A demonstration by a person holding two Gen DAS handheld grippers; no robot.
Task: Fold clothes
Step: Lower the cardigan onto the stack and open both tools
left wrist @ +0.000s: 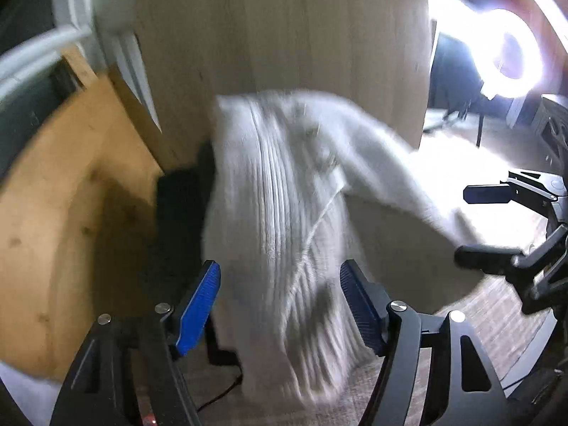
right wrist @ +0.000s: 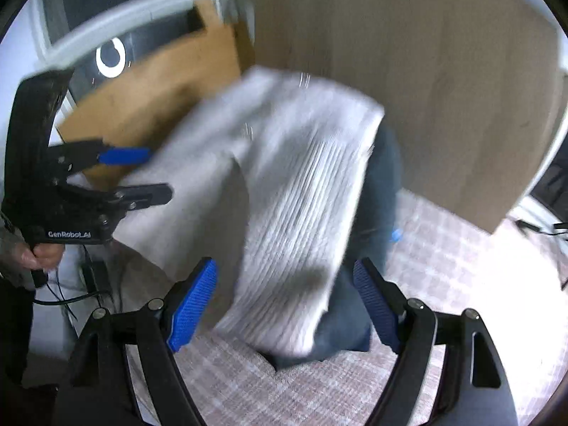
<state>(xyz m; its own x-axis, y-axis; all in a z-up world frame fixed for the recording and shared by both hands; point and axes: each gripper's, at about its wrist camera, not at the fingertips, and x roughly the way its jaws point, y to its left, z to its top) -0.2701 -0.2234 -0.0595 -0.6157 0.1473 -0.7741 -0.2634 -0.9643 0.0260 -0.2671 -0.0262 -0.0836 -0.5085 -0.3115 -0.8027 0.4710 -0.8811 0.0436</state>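
Left wrist view: left gripper (left wrist: 280, 305) and right gripper (left wrist: 465, 225) both gape, fingers holding nothing; the blurred grey knit garment (left wrist: 284, 191) drapes off the near tabletop (left wrist: 284, 35) edge

The white ribbed knit garment (left wrist: 284, 195) hangs over the edge of the pale wooden surface (left wrist: 284, 35), draping toward the checked carpet floor (right wrist: 319, 383). A dark blue cloth (right wrist: 383, 184) lies under it, on its right in the right wrist view. The left claw (left wrist: 280, 305) and right claw (right wrist: 284, 305) each stand before it, jaws spread, with the garment showing between the jaws.
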